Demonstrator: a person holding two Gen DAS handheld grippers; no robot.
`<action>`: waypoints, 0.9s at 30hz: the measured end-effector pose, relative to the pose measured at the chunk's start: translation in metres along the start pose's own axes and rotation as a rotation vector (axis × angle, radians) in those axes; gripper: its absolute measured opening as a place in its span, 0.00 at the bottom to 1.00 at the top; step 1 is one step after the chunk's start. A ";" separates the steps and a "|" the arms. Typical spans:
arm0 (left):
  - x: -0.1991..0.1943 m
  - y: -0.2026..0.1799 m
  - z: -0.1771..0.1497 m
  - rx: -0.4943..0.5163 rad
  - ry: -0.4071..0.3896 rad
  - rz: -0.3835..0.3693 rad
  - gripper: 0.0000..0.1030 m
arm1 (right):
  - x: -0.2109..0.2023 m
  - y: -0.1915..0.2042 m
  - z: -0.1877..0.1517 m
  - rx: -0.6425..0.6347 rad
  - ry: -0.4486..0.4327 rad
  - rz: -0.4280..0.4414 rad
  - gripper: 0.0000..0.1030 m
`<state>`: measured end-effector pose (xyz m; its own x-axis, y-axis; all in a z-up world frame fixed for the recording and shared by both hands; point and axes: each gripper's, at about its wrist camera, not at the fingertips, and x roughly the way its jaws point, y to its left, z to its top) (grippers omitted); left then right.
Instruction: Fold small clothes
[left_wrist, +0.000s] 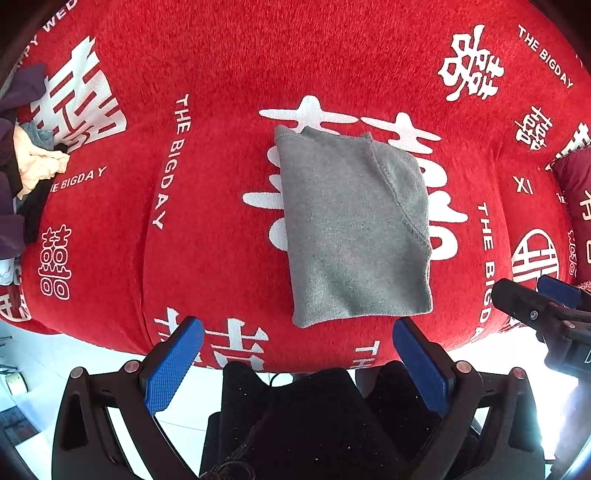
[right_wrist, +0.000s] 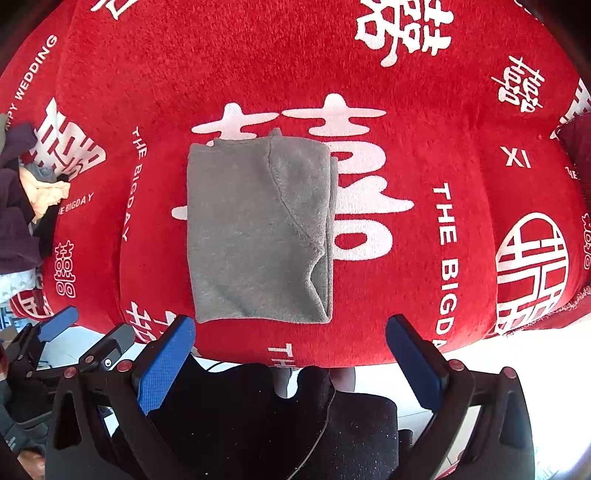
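The left gripper (left_wrist: 297, 354) and right gripper (right_wrist: 290, 350) hover with jaws spread, empty, just short of the grey garment (right_wrist: 258, 229), folded into a neat rectangle on the red cover (right_wrist: 406, 110).

Your left gripper (left_wrist: 298, 354) and right gripper (right_wrist: 290, 350) hover side by side, fingers (left_wrist: 173, 365) spread wide, holding nothing.

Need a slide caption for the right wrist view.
Folded grey garment on red wedding-print blanket; right gripper open and empty before it.
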<state>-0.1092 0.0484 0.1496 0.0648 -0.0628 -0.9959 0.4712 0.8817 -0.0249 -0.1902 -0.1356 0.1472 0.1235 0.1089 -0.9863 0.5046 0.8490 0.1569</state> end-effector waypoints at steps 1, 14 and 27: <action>-0.001 0.000 0.000 0.001 -0.002 0.001 0.99 | -0.001 0.000 0.000 0.002 0.000 0.000 1.00; -0.005 0.000 -0.005 0.005 -0.017 0.015 0.99 | -0.002 0.004 -0.002 0.000 -0.001 -0.006 1.00; -0.005 0.003 -0.005 0.011 -0.017 0.021 0.99 | -0.001 0.010 -0.009 0.003 -0.004 -0.019 1.00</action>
<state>-0.1124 0.0533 0.1543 0.0899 -0.0523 -0.9946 0.4787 0.8780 -0.0029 -0.1931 -0.1225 0.1490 0.1174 0.0907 -0.9889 0.5095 0.8492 0.1384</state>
